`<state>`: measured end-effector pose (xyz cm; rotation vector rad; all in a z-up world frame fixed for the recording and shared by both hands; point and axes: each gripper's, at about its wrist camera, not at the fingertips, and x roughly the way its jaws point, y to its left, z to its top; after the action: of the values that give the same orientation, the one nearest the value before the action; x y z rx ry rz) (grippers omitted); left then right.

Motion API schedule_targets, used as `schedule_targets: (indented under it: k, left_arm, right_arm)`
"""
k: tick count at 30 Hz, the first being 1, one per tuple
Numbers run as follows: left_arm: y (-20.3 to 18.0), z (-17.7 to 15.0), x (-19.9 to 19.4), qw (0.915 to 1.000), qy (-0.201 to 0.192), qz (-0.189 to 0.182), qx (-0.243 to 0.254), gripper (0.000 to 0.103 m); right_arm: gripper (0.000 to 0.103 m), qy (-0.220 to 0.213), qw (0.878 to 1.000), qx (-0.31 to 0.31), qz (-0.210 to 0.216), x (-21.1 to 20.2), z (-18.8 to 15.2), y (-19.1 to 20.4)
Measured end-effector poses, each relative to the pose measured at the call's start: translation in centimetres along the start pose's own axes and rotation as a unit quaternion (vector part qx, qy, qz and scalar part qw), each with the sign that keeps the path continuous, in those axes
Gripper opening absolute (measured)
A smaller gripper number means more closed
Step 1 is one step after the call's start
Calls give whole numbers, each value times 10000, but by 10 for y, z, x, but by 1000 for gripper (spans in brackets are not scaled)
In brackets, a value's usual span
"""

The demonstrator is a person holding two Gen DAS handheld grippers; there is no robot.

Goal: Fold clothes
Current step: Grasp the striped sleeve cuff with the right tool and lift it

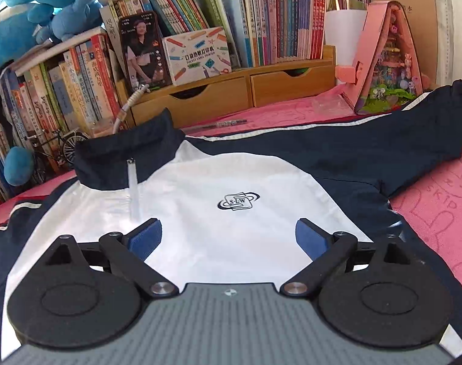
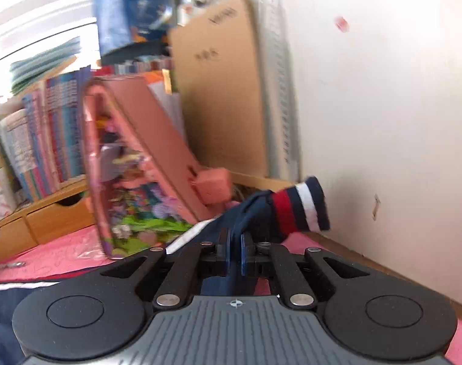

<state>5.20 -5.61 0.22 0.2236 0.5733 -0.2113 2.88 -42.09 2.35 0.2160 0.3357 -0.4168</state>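
A white and navy zip jacket point(image 1: 231, 182) lies spread front up on the pink cloth, collar toward the books, with a small oval logo on the chest. My left gripper point(image 1: 228, 237) hovers open over the white chest panel, nothing between its blue pads. One navy sleeve point(image 1: 398, 140) stretches out to the right. In the right wrist view my right gripper point(image 2: 236, 255) is shut on that sleeve's navy fabric just behind the red, white and navy striped cuff point(image 2: 301, 206), which sticks up beyond the fingers.
A wooden drawer shelf point(image 1: 231, 91) packed with books lines the back. A pink triangular toy house point(image 1: 386, 57) stands close to the sleeve, with a cardboard box point(image 2: 215, 97) and a white wall point(image 2: 383, 121) behind. Blue plush toys point(image 1: 33, 9) and a model bicycle point(image 1: 57, 149) sit at left.
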Motion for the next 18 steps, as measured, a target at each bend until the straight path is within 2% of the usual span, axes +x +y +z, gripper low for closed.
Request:
schedule_targets:
  k: [2, 4, 8, 10, 12, 14, 16, 18]
  left_arm:
    - [32, -6, -25, 9996, -68, 220, -190, 103]
    - [65, -17, -42, 9975, 31, 506, -498, 103]
    - [121, -50, -59, 9872, 372, 995, -1193, 103]
    - [146, -67, -66, 9792, 548, 1207, -1535, 103]
    - [158, -79, -70, 9752, 615, 1253, -1720, 103]
    - [165, -90, -70, 9720, 715, 1305, -1818, 103]
    - [166, -97, -64, 9700, 844, 1303, -1873, 103]
    - [164, -103, -62, 9695, 815, 1312, -1904, 103]
  right_arm:
    - [7, -387, 9954, -690, 538, -35, 3, 54]
    - [7, -620, 9830, -1202, 1240, -64, 0, 117]
    - [7, -339, 9496, -1757, 2575, -98, -25, 227]
    - [7, 47, 9365, -1784, 3017, -105, -40, 267]
    - [11, 484, 9383, -1450, 3104, -99, -48, 269]
    - [13, 974, 9481, -829, 2909, -85, -50, 244]
    - [17, 1291, 9608, -69, 2454, -68, -50, 188]
    - [20, 1424, 9695, 860, 1801, -45, -45, 120]
